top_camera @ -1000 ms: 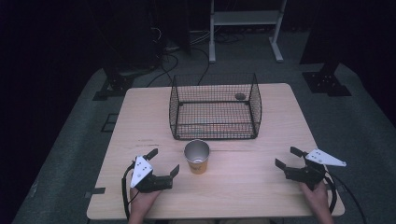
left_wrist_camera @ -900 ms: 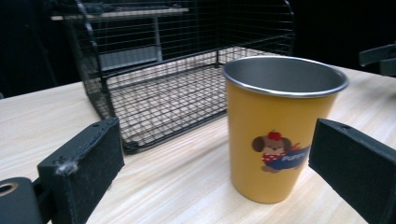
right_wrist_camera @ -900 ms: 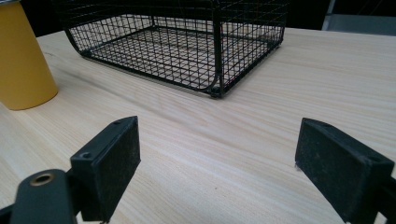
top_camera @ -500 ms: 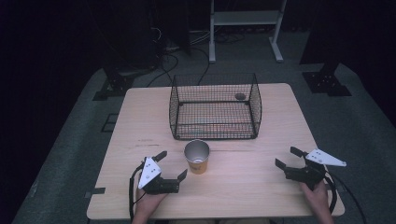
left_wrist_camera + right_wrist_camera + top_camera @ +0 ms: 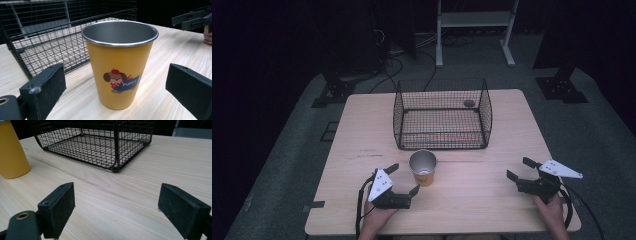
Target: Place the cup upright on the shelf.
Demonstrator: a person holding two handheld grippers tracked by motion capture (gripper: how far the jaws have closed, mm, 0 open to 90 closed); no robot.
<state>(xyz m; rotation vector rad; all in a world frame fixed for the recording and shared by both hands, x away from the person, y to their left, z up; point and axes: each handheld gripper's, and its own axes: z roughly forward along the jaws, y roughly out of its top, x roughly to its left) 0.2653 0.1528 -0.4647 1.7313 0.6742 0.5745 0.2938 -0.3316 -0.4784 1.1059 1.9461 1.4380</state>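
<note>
A yellow metal cup (image 5: 422, 169) with a puppy picture stands upright on the wooden table (image 5: 362, 125), just in front of a black wire basket (image 5: 442, 115). My left gripper (image 5: 404, 178) is open, low on the table at the cup's left front. In the left gripper view the cup (image 5: 119, 67) stands a little ahead of the wide-apart jaws of the left gripper (image 5: 117, 87), touching neither. My right gripper (image 5: 518, 168) is open near the table's right front, with nothing between its fingers. In the right gripper view, bare wood lies between the right gripper's (image 5: 120, 205) jaws.
A small dark round object (image 5: 469, 103) lies at the basket's far right corner. The basket (image 5: 95, 142) and the cup (image 5: 12, 152) are ahead and to the left in the right gripper view. Dark stands, cables and a white frame (image 5: 474, 20) surround the table.
My left gripper has moved right, toward the cup, and stays open. The right gripper, the cup and the basket have not moved.
</note>
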